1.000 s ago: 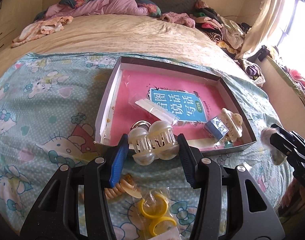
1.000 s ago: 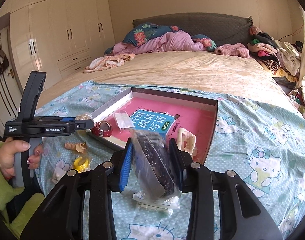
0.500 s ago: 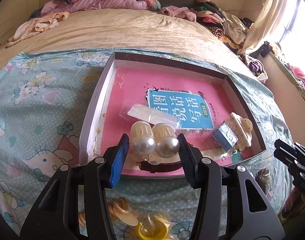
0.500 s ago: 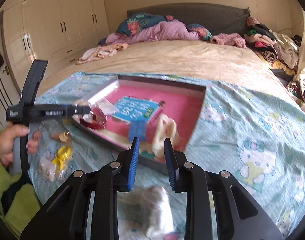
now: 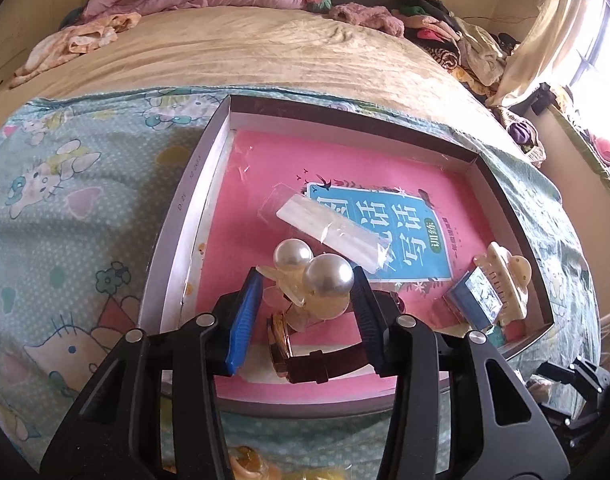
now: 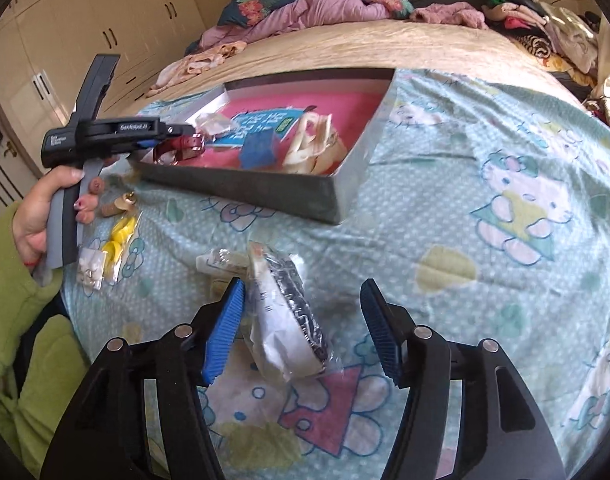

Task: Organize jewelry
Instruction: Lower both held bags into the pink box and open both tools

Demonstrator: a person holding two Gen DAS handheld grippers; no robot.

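Both grippers now stand wider than half a second ago. Left gripper (image 5: 305, 312), low center over the tray (image 5: 167, 240), sits loosely around the pearl hair claw (image 5: 313, 280), contact unclear. Right gripper (image 6: 301, 332), spread wide, flanks the bagged dark accessory (image 6: 289, 320) on the sheet (image 6: 465, 240). "GenRobot.AI" marks the left handle.

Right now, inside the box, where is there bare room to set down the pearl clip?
In the box, bare pink shows along the left wall, left of the blue label, and across the far strip. The near edge is crowded: the watch under the left gripper, the cream claw clip right.
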